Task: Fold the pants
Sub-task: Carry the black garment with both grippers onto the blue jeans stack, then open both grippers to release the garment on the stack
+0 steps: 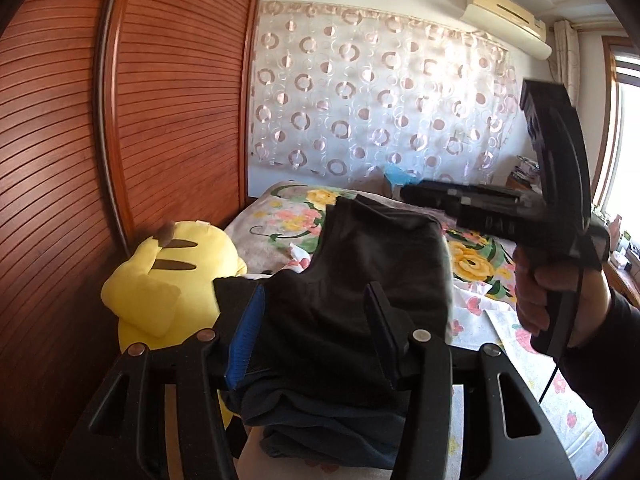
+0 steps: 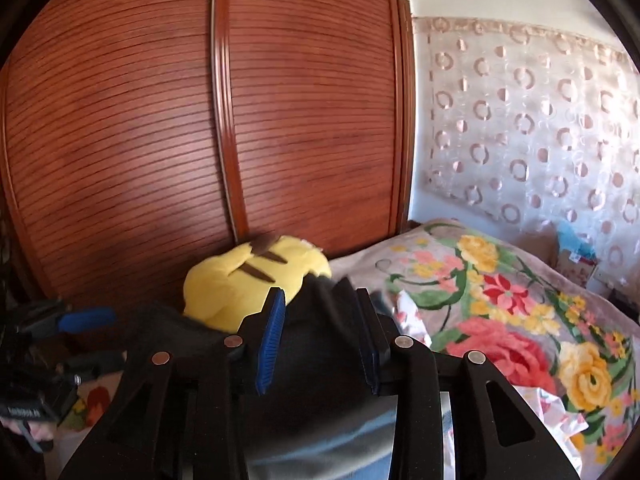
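Observation:
The pants (image 1: 360,280) are black, bunched in thick folds and lifted off the bed. My left gripper (image 1: 316,304) is shut on a thick fold of them, the cloth filling the gap between its fingers. My right gripper (image 2: 320,312) is shut on another part of the pants (image 2: 320,356), which drape over and between its blue-padded fingers (image 2: 272,340). In the left wrist view the right gripper's body (image 1: 556,184) and the hand holding it appear at the right, its fingers reaching over the pants' far edge.
A yellow plush toy (image 1: 168,280) lies against the brown slatted wardrobe (image 1: 120,120) on the left. The bed's flowered blanket (image 2: 500,304) spreads to the right. A patterned curtain (image 1: 380,100) hangs behind. The left gripper's body (image 2: 48,340) shows at the far left.

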Available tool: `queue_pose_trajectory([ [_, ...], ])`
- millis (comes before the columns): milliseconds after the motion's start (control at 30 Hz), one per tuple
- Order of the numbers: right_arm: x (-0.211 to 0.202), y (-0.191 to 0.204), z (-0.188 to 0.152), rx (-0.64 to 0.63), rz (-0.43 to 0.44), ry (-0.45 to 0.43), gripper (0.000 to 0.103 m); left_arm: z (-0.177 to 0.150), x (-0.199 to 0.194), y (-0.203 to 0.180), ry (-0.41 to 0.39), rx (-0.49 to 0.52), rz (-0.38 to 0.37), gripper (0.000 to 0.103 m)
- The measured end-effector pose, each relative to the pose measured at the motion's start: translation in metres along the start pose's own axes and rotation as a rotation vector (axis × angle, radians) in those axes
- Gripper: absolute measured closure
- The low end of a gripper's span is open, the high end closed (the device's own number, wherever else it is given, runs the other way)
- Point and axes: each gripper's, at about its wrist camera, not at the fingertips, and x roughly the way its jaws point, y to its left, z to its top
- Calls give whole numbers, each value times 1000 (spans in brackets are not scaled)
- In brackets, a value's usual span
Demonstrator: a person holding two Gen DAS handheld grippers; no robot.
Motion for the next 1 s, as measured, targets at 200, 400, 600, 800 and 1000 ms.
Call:
queue_pose_trajectory([
  [200, 13, -13, -22, -2, -22, 70, 68, -15, 20, -8, 81, 32, -4, 50],
  [400, 34, -22, -19, 59, -54, 102, 68, -25, 34, -5, 136, 23, 2, 50],
  [600, 31, -12, -19, 80, -59, 78, 68, -26, 33, -7, 137, 30, 10, 50],
  [800, 12, 1, -27, 108, -79, 65, 68, -24, 27, -5, 138, 43, 18, 48],
  [1000, -4, 13, -33, 126, -73, 52, 68, -24, 8, -3, 103, 47, 20, 22],
])
